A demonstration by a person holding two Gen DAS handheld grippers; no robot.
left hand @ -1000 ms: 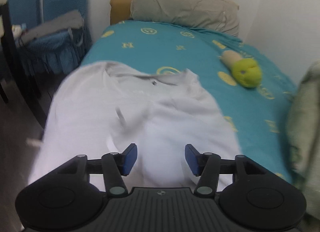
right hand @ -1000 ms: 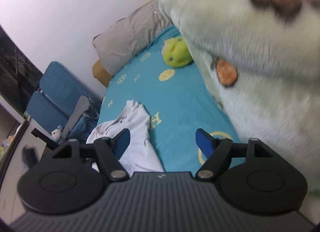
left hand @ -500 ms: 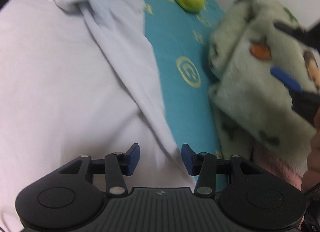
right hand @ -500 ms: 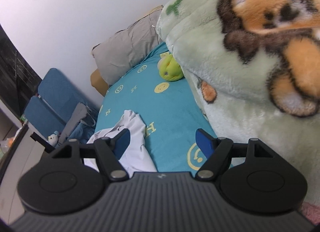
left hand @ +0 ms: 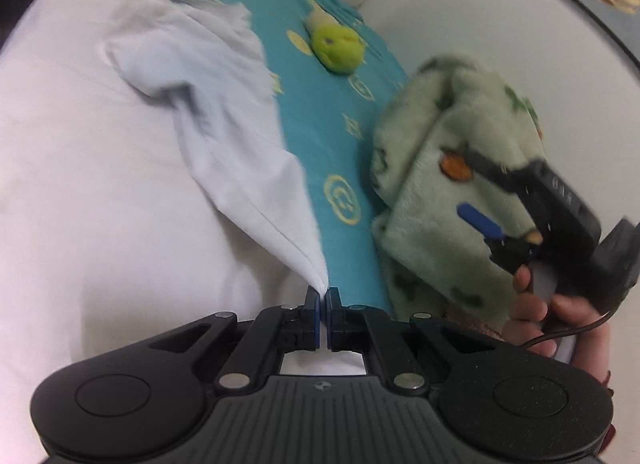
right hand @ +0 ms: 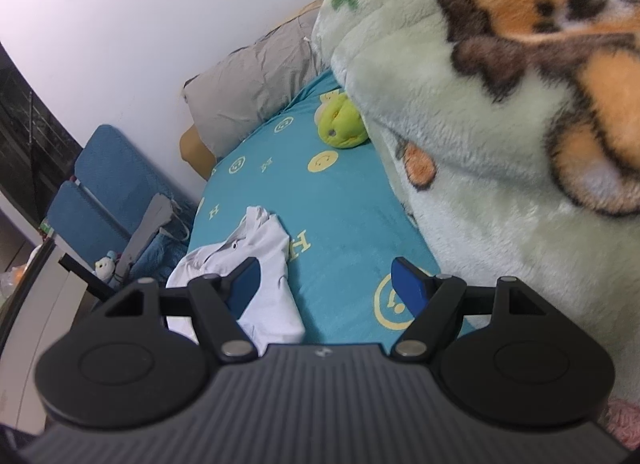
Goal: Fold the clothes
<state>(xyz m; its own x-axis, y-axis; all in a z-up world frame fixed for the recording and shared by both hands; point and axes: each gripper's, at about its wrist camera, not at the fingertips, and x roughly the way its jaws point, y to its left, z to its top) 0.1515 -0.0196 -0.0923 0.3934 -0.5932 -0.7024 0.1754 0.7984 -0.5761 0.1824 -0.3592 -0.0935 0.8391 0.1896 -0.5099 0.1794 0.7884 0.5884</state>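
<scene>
A white polo shirt [left hand: 120, 168] lies spread on the teal bed sheet [left hand: 332, 136], collar toward the pillow. My left gripper [left hand: 323, 296] is shut on the shirt's near right corner, which pulls up into a point between the blue pads. The shirt also shows in the right wrist view [right hand: 260, 264]. My right gripper [right hand: 325, 284] is open and empty, held above the sheet to the right of the shirt; it shows in the left wrist view [left hand: 516, 216] in front of the blanket.
A green fleece blanket [right hand: 480, 144] with tiger prints is heaped along the bed's right side by the wall. A green plush toy [left hand: 338, 50] lies mid-bed. A grey pillow [right hand: 256, 88] is at the head. A blue chair [right hand: 112, 200] stands left of the bed.
My left gripper has closed on the shirt's right corner and lifted it into a point. My right gripper stays open and has barely shifted.
</scene>
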